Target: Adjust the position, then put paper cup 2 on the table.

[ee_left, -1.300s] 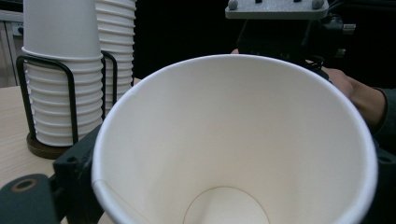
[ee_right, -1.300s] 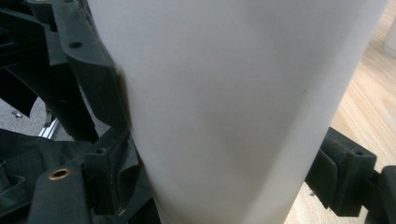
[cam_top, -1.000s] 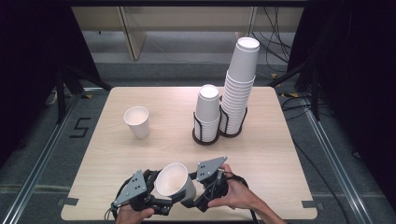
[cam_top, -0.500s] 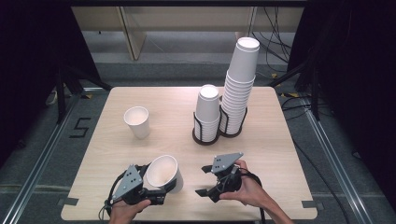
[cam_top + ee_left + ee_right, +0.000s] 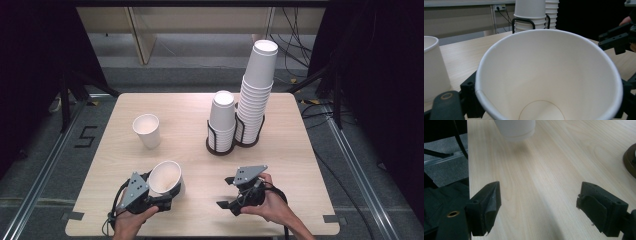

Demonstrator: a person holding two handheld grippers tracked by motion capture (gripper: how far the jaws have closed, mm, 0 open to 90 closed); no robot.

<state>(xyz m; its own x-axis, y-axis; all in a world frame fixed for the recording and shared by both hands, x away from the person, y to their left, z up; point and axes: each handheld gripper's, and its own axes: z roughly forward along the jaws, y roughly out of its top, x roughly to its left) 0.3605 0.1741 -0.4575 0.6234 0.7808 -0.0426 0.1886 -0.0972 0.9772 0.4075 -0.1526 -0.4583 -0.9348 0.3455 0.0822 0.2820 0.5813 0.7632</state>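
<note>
Count from my remote station: cups, stacks, holders, grippers.

I count two loose paper cups, one standing far left [image 5: 146,130], one near left [image 5: 165,178]; two cup stacks, short [image 5: 222,120] and tall [image 5: 256,90], each in a black holder; two grippers, left [image 5: 167,196] and right [image 5: 229,192].

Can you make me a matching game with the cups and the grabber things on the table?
Things:
1. tilted cup
2. upright cup
3. tallest stack of cups
4. right gripper

Places or states:
A. standing alone on the table, mouth up
B. jaws wide apart, nothing between them
C. held in the left gripper
D. in a black wire holder at the far right

Pairs: 1-C, 2-A, 3-D, 4-B
</note>
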